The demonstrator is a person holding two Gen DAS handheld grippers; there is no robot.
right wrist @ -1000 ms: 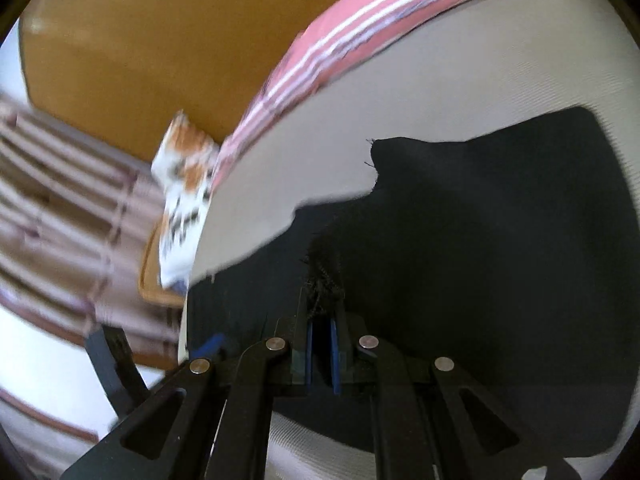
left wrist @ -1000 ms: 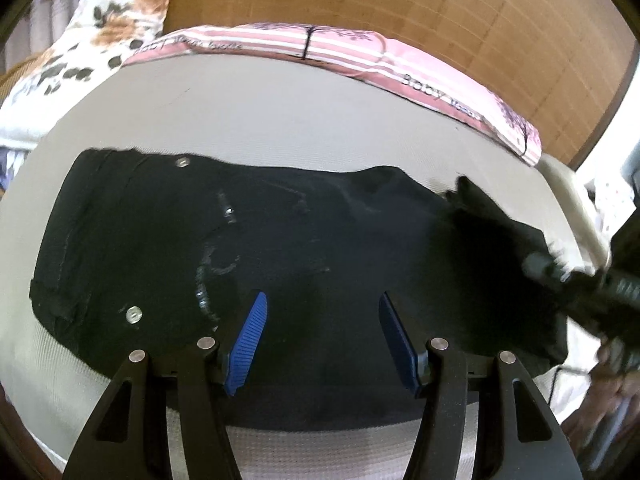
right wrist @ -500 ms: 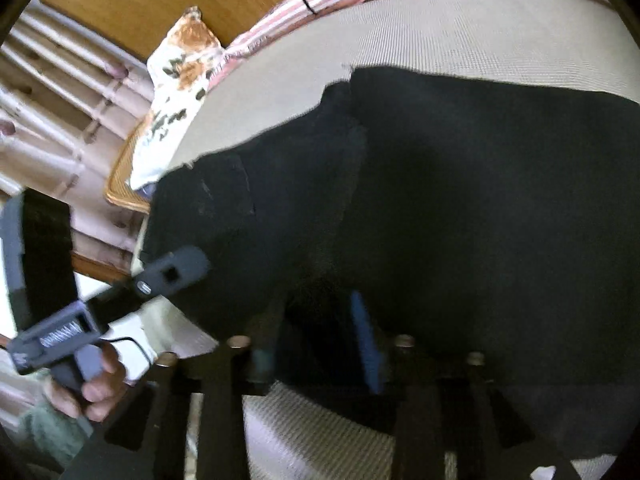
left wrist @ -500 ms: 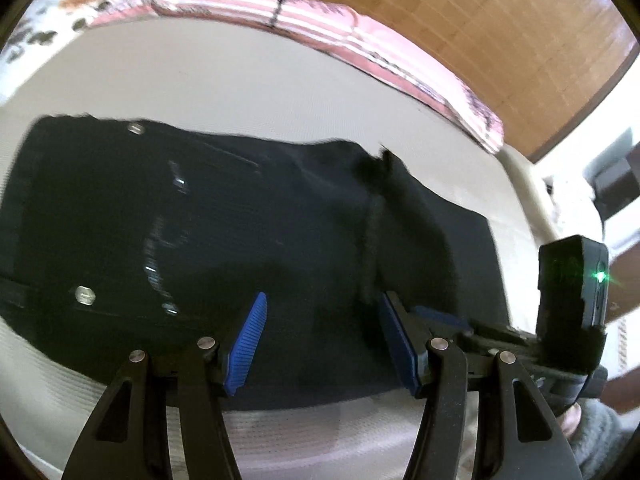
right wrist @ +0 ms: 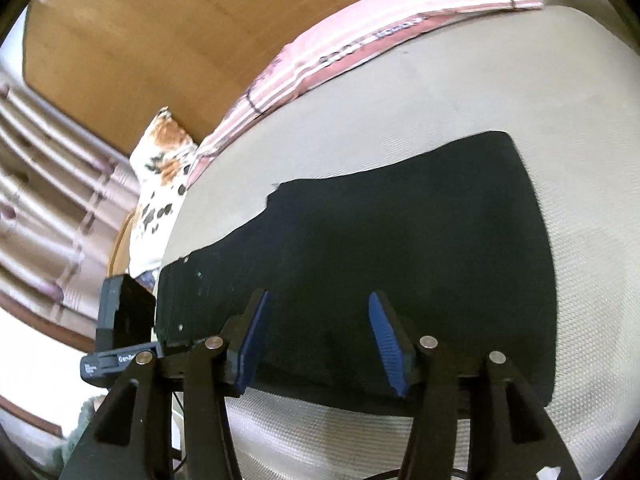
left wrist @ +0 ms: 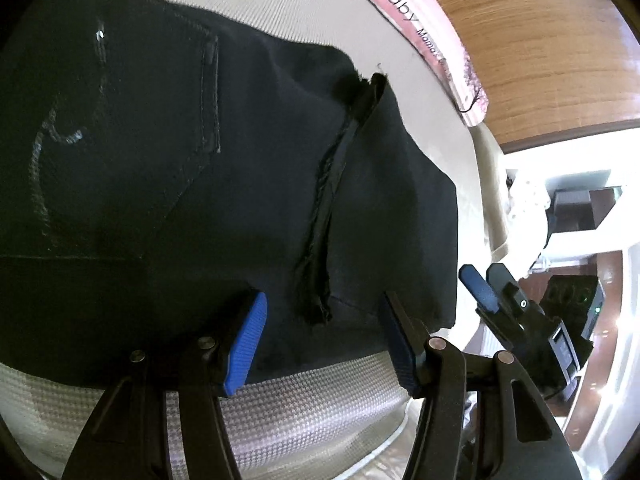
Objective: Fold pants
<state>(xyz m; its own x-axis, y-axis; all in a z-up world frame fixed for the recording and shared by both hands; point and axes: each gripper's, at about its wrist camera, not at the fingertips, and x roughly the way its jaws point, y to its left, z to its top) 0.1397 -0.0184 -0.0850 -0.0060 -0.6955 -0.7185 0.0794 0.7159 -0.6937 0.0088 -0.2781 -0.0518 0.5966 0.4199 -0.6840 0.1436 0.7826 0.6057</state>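
Observation:
Black pants lie flat on a cream bed, with the legs folded back over the upper part. A frayed hem edge runs across the fold, ending just ahead of my left gripper. That gripper is open and empty, low over the pants' near edge. My right gripper is open and empty above the near edge of the pants. It also shows in the left wrist view, beyond the pants' right edge.
The cream textured mattress carries a pink striped blanket along its far side and a floral pillow at the far left. A wooden wall stands behind. The bed's near edge is just below the grippers.
My right gripper has let go of the pant hem, opened and pulled back to the near edge. The folded leg now lies flat. My left gripper has moved closer and to the right.

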